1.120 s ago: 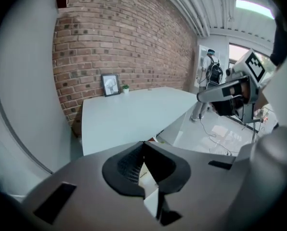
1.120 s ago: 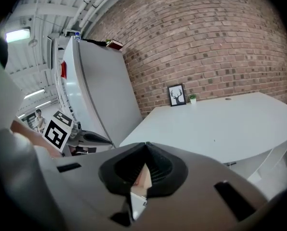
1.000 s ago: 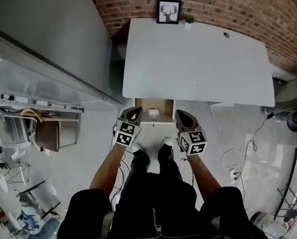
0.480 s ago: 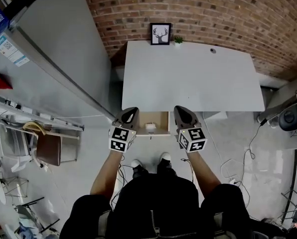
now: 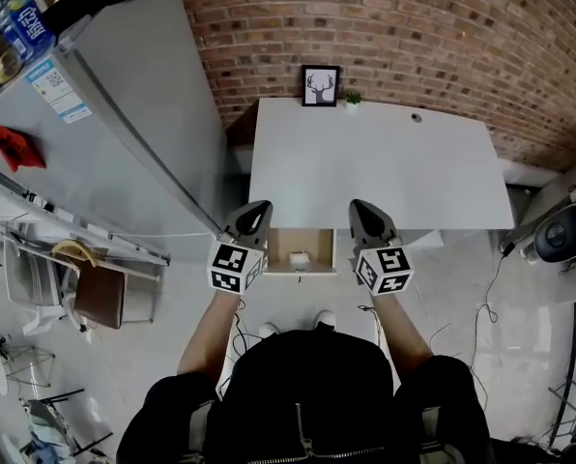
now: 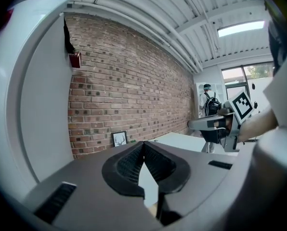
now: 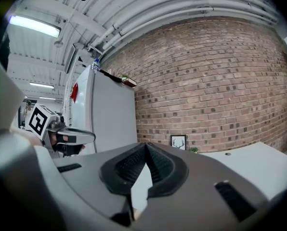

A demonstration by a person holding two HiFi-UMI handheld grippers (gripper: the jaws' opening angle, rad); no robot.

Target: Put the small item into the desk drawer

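Note:
The white desk [image 5: 385, 162] stands against a brick wall. Below its front edge the drawer [image 5: 278, 249] is pulled out, and a small white item [image 5: 299, 258] lies inside it. In the head view my left gripper [image 5: 258, 208] hovers to the left of the drawer and my right gripper [image 5: 361, 206] to its right, both above it and apart from it. Both point nearly level toward the wall. The left gripper [image 6: 143, 144] has its jaws closed together with nothing between them. The right gripper [image 7: 146, 145] is shut and empty too.
A tall grey fridge [image 5: 124, 133] stands left of the desk. A framed deer picture [image 5: 320, 85] and a small plant [image 5: 353, 97] sit at the desk's back edge. A brown chair [image 5: 100, 293] is at the left, with cables and a round black device [image 5: 561, 235] at the right.
Both grippers have risen from beside the drawer to about desk height and tipped up toward level. The drawer stays pulled out with the item inside.

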